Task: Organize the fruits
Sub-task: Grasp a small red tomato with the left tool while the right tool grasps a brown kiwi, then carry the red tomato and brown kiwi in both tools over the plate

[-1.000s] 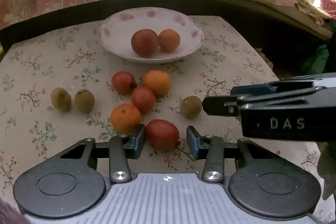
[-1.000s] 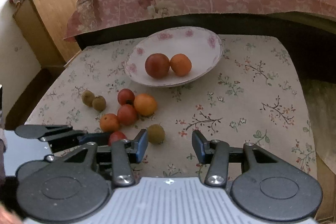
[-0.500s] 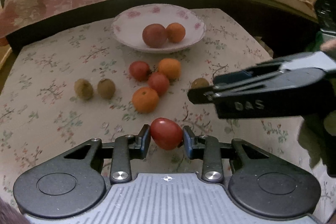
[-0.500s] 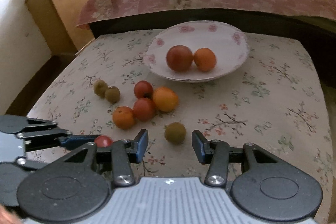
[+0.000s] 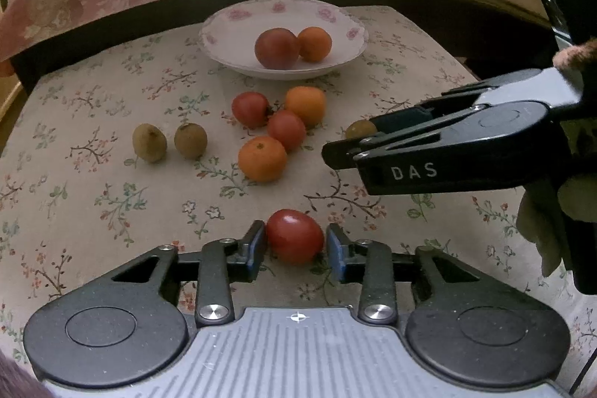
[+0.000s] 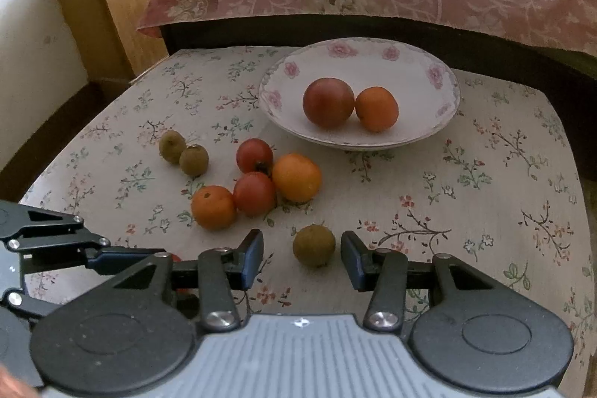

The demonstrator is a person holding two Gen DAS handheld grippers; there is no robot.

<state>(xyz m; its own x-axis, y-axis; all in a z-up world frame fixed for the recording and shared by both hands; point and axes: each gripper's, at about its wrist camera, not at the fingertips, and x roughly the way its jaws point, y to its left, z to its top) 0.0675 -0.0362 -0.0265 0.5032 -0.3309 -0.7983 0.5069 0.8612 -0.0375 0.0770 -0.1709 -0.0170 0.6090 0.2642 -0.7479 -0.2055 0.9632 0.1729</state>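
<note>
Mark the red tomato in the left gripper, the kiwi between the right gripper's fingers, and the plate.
red tomato (image 5: pixel 294 235): left wrist view, middle of its front.
kiwi (image 6: pixel 313 245): right wrist view, centre of its skin.
plate (image 6: pixel 434 76): right wrist view, flowered rim.

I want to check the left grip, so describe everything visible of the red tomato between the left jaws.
The red tomato is smooth, glossy and oval, with a pale highlight on top. It sits between the left gripper jaws, whose blue pads meet both its sides, above the floral tablecloth. Whether it is lifted cannot be told.
</note>
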